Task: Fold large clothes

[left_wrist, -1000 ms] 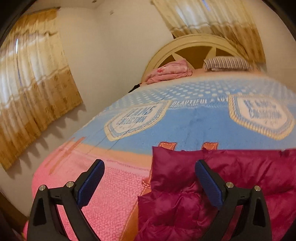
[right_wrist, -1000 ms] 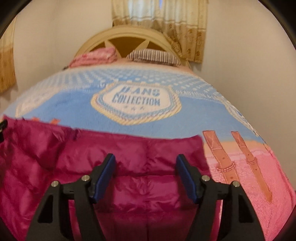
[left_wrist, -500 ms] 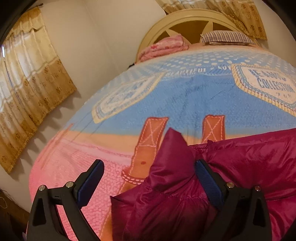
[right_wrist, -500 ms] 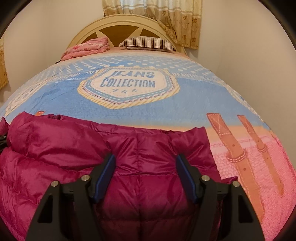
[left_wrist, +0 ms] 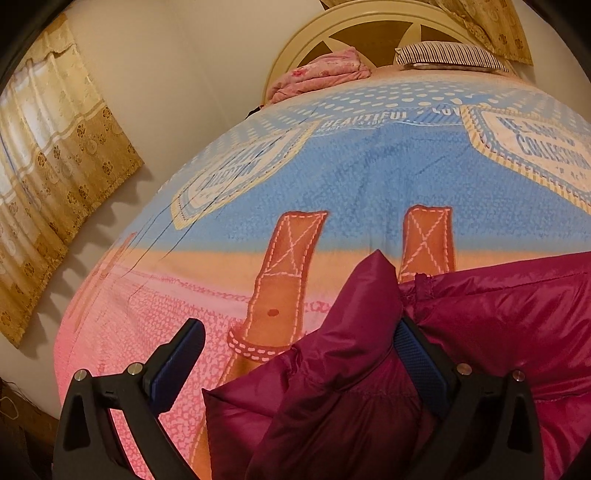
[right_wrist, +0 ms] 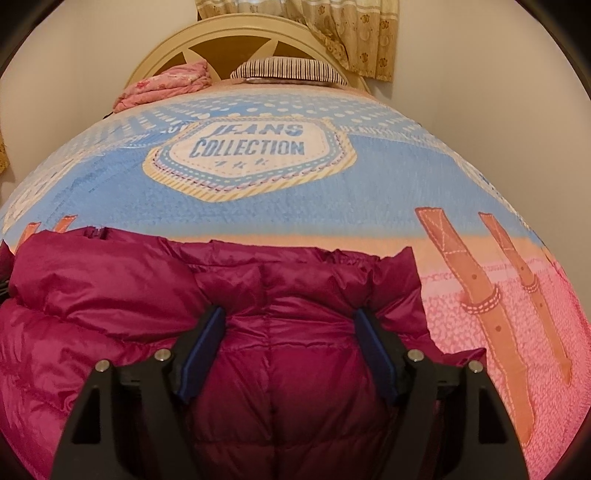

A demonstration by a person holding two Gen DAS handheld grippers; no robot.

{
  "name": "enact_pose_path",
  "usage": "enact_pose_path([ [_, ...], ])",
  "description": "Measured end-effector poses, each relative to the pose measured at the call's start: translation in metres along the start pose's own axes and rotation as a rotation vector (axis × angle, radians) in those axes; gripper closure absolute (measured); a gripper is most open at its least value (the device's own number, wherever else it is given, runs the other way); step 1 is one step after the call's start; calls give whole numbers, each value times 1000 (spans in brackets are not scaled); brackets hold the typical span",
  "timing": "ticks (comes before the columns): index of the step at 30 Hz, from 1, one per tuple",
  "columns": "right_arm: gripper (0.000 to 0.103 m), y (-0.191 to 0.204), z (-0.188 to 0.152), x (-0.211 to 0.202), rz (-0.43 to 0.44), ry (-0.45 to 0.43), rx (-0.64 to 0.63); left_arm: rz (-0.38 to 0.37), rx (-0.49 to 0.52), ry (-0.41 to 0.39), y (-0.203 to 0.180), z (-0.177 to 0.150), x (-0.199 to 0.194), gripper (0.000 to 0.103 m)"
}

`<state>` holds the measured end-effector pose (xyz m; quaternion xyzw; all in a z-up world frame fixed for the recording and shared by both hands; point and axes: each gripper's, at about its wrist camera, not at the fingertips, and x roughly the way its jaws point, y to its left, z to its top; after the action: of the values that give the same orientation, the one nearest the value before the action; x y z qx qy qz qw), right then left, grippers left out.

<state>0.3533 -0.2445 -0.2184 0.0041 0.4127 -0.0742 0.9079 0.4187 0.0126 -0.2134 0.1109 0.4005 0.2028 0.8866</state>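
A magenta puffer jacket lies bunched at the near end of the bed. My right gripper is low over its middle. Its jaws are opening, and the puffy fabric bulges up between the two blue pads. In the left wrist view the jacket fills the lower right, and one corner of it stands up in a peak. My left gripper is open wide over that end. The fabric rests against its right pad, while the left pad is free over the bedspread.
The bed carries a blue and pink bedspread printed with "JEANS COLLECTION". A folded pink blanket and a striped pillow lie by the cream headboard. Curtains hang on the left wall. White walls stand close on both sides.
Both grippers have sunk toward the bed and tipped further down. The jacket now looms larger in both views, and a corner of it has risen by the left gripper's right pad.
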Motion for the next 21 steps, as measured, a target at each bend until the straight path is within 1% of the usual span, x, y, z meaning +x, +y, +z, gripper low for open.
enact_pose_path([
  [6,25,1,1,6,-14,24,-4,7,10,10,-1,1,3,1],
  [21,22,4,0,9,-51,32,-20,14,16,8,-1,1,3,1],
])
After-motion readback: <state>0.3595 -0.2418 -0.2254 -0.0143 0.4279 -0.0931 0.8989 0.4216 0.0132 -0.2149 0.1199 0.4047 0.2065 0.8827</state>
